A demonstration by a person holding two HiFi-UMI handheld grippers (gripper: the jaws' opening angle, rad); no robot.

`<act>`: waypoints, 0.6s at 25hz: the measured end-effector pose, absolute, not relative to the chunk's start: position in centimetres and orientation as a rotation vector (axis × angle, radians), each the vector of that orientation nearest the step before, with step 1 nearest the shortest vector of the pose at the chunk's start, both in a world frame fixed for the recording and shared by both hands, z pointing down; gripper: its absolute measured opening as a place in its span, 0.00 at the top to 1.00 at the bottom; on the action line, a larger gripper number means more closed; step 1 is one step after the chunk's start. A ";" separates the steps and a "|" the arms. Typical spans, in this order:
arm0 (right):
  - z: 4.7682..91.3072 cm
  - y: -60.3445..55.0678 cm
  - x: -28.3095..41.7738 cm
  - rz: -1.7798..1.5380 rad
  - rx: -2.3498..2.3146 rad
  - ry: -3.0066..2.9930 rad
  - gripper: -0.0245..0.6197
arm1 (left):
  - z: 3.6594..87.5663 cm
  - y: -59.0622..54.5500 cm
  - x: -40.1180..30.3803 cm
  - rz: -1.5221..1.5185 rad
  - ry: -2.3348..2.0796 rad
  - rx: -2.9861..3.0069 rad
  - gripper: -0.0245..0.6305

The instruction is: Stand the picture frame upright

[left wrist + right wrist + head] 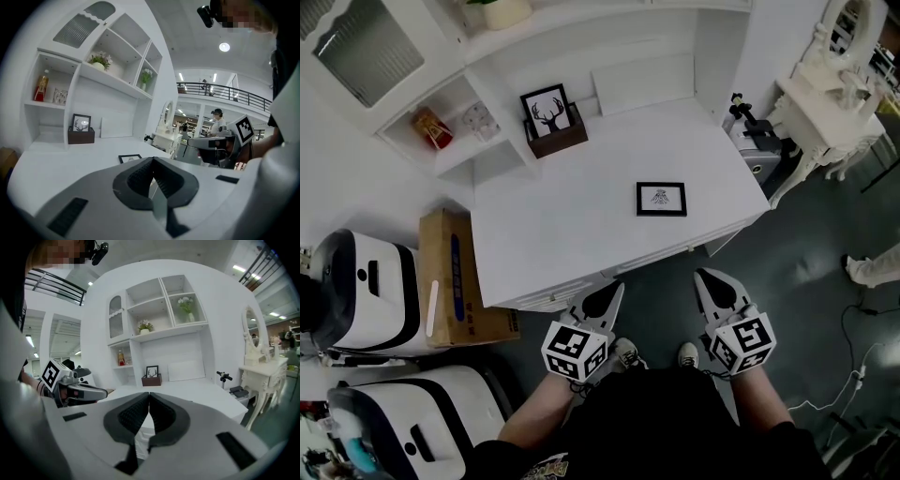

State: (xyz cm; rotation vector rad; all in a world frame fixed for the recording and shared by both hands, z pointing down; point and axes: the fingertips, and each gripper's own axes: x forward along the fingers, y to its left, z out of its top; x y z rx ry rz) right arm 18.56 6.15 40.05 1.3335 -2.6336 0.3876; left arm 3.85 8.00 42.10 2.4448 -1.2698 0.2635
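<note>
A small black picture frame lies flat on the white desk, right of its middle; in the left gripper view the picture frame shows just beyond the jaws. My left gripper hangs shut and empty off the desk's front edge. My right gripper is also shut and empty, in front of the desk's front right part. Both are well short of the frame. In the right gripper view the frame is hidden behind the jaws.
A deer picture stands upright in a brown box at the desk's back. A cardboard box and white machines sit left of the desk. A white dressing table stands at right. Shelves hold a red bottle.
</note>
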 end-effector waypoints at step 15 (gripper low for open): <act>40.2 5.8 15.5 0.392 1.415 -2.563 0.96 | 42.2 7.6 -0.6 0.251 -1.225 2.476 0.96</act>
